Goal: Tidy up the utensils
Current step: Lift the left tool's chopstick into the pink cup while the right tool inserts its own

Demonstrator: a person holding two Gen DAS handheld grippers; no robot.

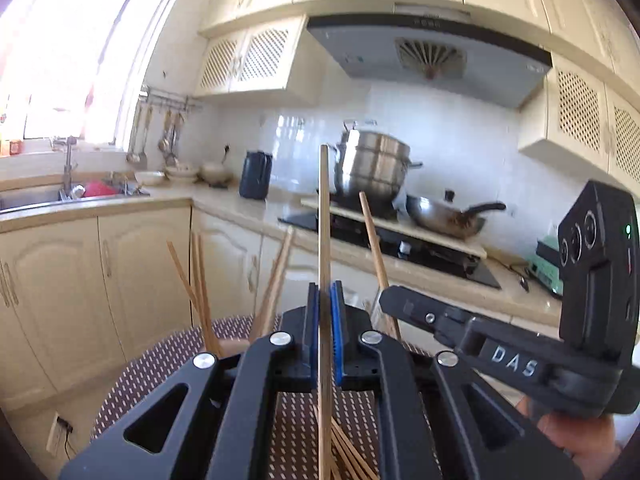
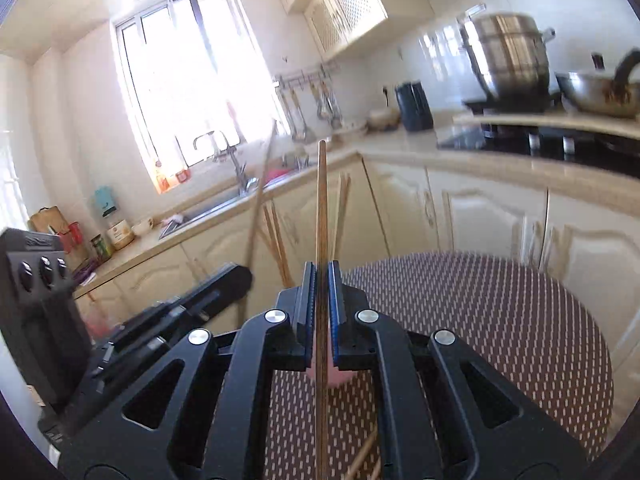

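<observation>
My left gripper (image 1: 325, 294) is shut on a wooden chopstick (image 1: 324, 216) that stands upright between its blue pads. My right gripper (image 2: 322, 276) is shut on another wooden chopstick (image 2: 321, 200), also upright. Each gripper shows in the other's view: the right one (image 1: 500, 344) at the right of the left wrist view, the left one (image 2: 132, 328) at the lower left of the right wrist view. Several more chopsticks (image 1: 200, 288) stand tilted beyond the grippers, and loose ones (image 1: 348, 456) lie on the table below. A pink holder (image 2: 338, 372) shows under the right jaws.
A round table with a brown dotted mat (image 2: 480, 320) lies below. Cream cabinets (image 1: 140, 280) and the counter run behind. A sink (image 1: 48, 196) is at left, a steel pot (image 1: 372, 168) and wok (image 1: 444, 216) on the stove, a dark kettle (image 1: 256, 174) between.
</observation>
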